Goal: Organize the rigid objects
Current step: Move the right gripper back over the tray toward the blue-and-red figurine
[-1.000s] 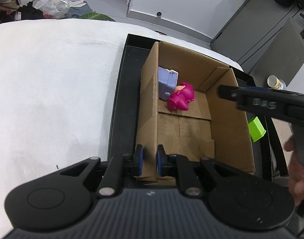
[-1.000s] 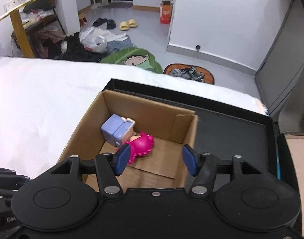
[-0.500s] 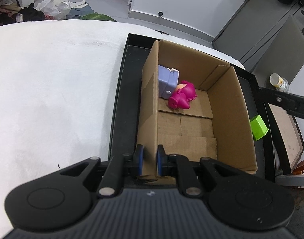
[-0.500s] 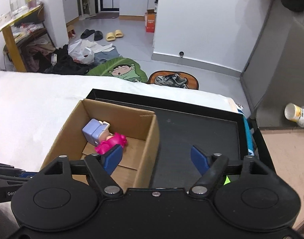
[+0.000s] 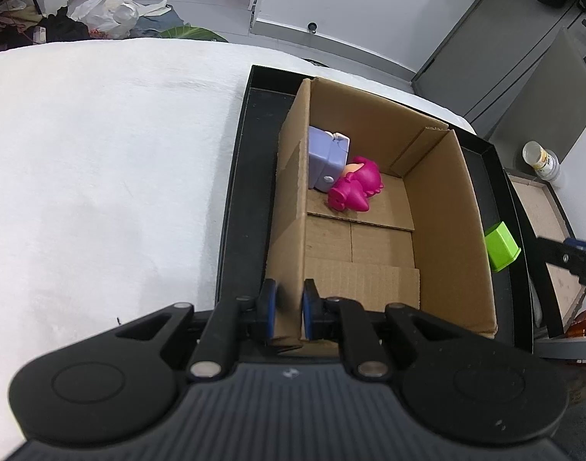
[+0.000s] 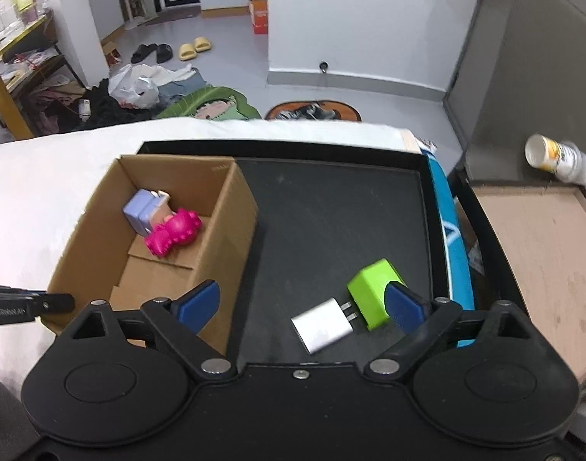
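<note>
Left wrist view: my left gripper (image 5: 288, 309) is clamped on the near left wall of the cardboard box (image 5: 450, 230), one blue finger (image 5: 269, 309) outside the wall and the other inside. The box stands open-topped in a black tray (image 5: 239, 199), and the tray lies on a worktop covered with a white cloth (image 5: 101, 176). Inside the box, at the far left corner, a lilac toy (image 5: 325, 159) leans against the left wall. A pink toy (image 5: 356, 184) lies on the box floor, touching the lilac one. A green block (image 5: 501, 246) sits in the tray just outside the right wall of the box. The tip of my right gripper (image 5: 573, 257) enters at the right edge, near the block.

Right wrist view: my right gripper (image 6: 302, 303) has its fingers spread wide and holds nothing. The right finger (image 6: 402, 303) is just beside the green block (image 6: 373, 294); whether it touches I cannot tell. A white charger (image 6: 323, 324) lies flat on the tray (image 6: 331, 207) between the fingers, its prongs pointing at the block. The left finger (image 6: 201, 301) hangs over the near right corner of the box (image 6: 231, 238). The lilac toy (image 6: 141, 213) and pink toy (image 6: 174, 232) lie together toward the far end of the box. My left gripper (image 6: 28, 305) shows at the left edge, at the near left side of the box.
</note>
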A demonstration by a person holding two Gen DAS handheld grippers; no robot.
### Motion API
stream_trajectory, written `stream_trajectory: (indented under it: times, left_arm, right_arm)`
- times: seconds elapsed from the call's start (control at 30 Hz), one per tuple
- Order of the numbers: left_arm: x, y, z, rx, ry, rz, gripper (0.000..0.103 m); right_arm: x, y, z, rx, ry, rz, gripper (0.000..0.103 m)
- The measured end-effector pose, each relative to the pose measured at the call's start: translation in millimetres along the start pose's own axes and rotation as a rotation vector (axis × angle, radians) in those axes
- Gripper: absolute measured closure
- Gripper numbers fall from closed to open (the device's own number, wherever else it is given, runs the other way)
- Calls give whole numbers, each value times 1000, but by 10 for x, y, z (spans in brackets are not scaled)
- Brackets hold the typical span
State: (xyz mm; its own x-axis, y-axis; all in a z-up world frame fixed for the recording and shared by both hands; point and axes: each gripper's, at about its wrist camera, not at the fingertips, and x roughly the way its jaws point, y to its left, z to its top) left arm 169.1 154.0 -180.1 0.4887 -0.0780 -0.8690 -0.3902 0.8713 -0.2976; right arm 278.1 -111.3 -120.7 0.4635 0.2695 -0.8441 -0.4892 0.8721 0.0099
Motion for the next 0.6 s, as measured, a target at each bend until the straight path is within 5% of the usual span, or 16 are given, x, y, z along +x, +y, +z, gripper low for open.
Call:
stream_trajectory:
  times: [0.6]
  left_arm:
    - [-37, 36, -2, 12, -11, 11, 91]
  right_arm:
    - [315, -101, -255, 62, 151, 143, 10]
